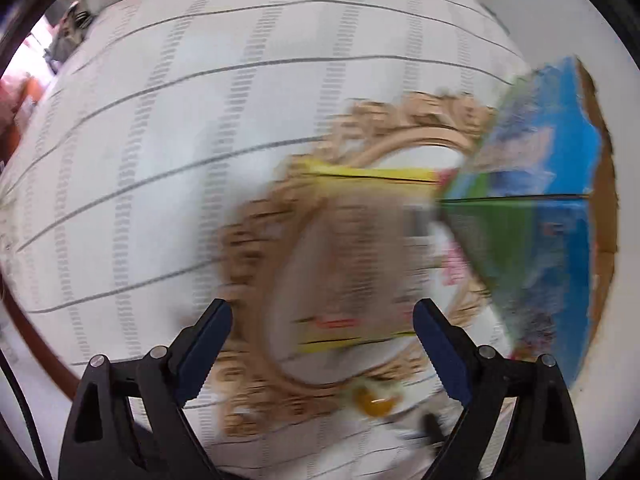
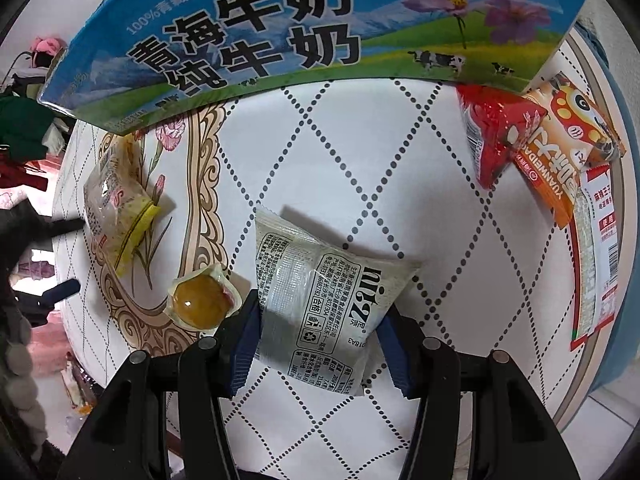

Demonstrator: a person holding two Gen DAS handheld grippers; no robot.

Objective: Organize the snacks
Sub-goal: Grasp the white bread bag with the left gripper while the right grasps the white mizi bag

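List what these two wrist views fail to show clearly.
- Left wrist view: the yellow-edged packet between the left gripper fingers is motion-blurred; its print is unreadable.
- Right wrist view: the milk box is cut off by the top edge.
- Right wrist view: whether the right gripper actually pinches the white packet cannot be told.

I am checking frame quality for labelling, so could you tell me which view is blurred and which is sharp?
Left wrist view: heavy motion blur smears the yellow-edged packet and milk carton. Right wrist view: sharp, print on the white packet legible, fisheye bending the carton's edges.
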